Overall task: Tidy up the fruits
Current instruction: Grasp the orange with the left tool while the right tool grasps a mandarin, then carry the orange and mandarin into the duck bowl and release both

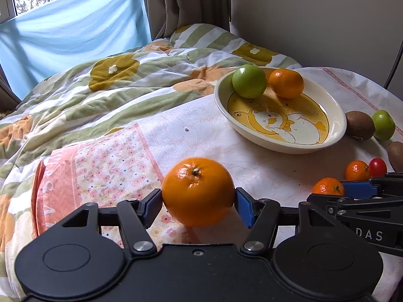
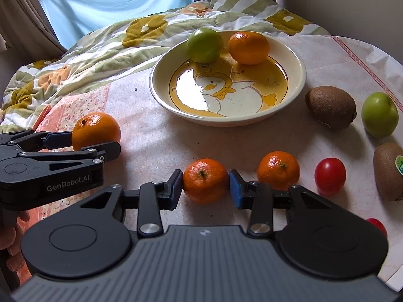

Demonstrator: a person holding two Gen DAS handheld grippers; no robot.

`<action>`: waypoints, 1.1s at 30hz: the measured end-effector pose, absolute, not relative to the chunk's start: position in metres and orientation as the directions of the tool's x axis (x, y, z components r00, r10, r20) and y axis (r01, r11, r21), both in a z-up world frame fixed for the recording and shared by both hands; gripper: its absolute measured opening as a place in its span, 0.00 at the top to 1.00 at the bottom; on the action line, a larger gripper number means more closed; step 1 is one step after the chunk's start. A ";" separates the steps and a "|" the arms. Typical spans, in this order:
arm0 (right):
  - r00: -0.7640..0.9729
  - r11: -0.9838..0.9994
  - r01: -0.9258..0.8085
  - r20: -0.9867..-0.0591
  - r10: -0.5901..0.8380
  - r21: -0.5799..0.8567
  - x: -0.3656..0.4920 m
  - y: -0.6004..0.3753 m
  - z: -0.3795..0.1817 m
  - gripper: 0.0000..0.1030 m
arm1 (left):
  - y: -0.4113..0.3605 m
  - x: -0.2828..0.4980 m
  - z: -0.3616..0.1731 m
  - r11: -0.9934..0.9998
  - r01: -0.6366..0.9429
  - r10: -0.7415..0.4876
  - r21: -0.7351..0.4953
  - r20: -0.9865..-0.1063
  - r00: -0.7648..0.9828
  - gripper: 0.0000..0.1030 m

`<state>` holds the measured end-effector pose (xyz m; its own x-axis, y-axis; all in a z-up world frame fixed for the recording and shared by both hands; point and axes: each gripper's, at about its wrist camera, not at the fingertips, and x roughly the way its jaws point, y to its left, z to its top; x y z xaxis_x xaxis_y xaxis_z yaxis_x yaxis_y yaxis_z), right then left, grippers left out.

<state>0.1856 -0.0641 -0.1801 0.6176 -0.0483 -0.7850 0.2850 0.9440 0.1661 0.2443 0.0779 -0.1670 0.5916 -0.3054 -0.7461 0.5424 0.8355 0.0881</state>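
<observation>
Mandarins occupy both tools here: the left hand-held gripper (image 1: 199,198) has its blue pads pressed on the flanks of a large mandarin (image 1: 197,191), stem up, over the pink cloth on the tabletop (image 2: 327,58), while the right hand-held gripper (image 2: 206,186) has its jaws drawn in tight on a smaller mandarin (image 2: 205,180) near the front edge. Whether either fruit is lifted clear of the cloth I cannot tell. The duck-patterned bowl (image 2: 161,95) beyond already holds a green apple (image 2: 204,44) and another mandarin (image 2: 248,47); two kiwis, a second apple, a mandarin and a cherry tomato (image 2: 330,176) lie loose at the right. Such fruit looks light, with a loose, yielding rind that bruises under hard squeezing, so a gentle hold across the widest middle seems best.
</observation>
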 end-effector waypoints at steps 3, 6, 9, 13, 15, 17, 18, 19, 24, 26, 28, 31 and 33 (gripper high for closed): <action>0.624 0.945 0.281 -0.780 -0.048 0.166 0.183 -0.066 -0.176 0.47 | 0.078 0.241 -0.162 0.836 0.541 -0.310 0.091 -0.735 0.603 0.36; 0.632 0.947 0.276 -0.773 -0.048 0.167 0.181 -0.069 -0.169 0.47 | 0.076 0.237 -0.155 0.840 0.536 -0.315 0.086 -0.728 0.609 0.36; 0.645 0.950 0.266 -0.763 -0.047 0.166 0.178 -0.074 -0.157 0.47 | 0.074 0.231 -0.144 0.845 0.529 -0.317 0.083 -0.719 0.619 0.36; 0.663 0.956 0.244 -0.747 -0.042 0.163 0.175 -0.083 -0.138 0.47 | 0.068 0.221 -0.128 0.857 0.508 -0.307 0.090 -0.702 0.642 0.36; 0.673 0.959 0.233 -0.739 -0.039 0.162 0.173 -0.090 -0.128 0.47 | 0.066 0.216 -0.120 0.866 0.493 -0.303 0.085 -0.695 0.652 0.36; 0.682 0.963 0.218 -0.731 -0.034 0.159 0.171 -0.098 -0.117 0.47 | 0.062 0.209 -0.111 0.877 0.472 -0.291 0.086 -0.687 0.666 0.36; 0.686 0.965 0.211 -0.727 -0.032 0.156 0.170 -0.101 -0.112 0.47 | 0.060 0.206 -0.106 0.883 0.463 -0.286 0.084 -0.684 0.671 0.36; 0.690 0.967 0.203 -0.724 -0.030 0.154 0.170 -0.105 -0.108 0.47 | 0.058 0.204 -0.102 0.888 0.453 -0.282 0.081 -0.682 0.675 0.36; 0.711 0.976 0.154 -0.703 -0.003 0.152 0.168 -0.134 -0.080 0.47 | 0.042 0.193 -0.082 0.911 0.409 -0.266 0.054 -0.680 0.683 0.36; 0.716 0.981 0.125 -0.697 0.015 0.150 0.169 -0.147 -0.071 0.47 | 0.032 0.188 -0.073 0.920 0.387 -0.254 0.053 -0.673 0.695 0.36; 0.722 0.984 0.096 -0.691 0.036 0.152 0.172 -0.159 -0.062 0.47 | 0.024 0.185 -0.066 0.928 0.370 -0.243 0.054 -0.665 0.706 0.36; 0.730 0.987 0.047 -0.680 0.070 0.152 0.178 -0.177 -0.052 0.47 | 0.007 0.184 -0.055 0.940 0.336 -0.217 0.063 -0.650 0.728 0.36; 0.732 0.989 0.006 -0.674 0.098 0.151 0.184 -0.187 -0.046 0.47 | -0.003 0.186 -0.051 0.947 0.314 -0.202 0.062 -0.646 0.736 0.36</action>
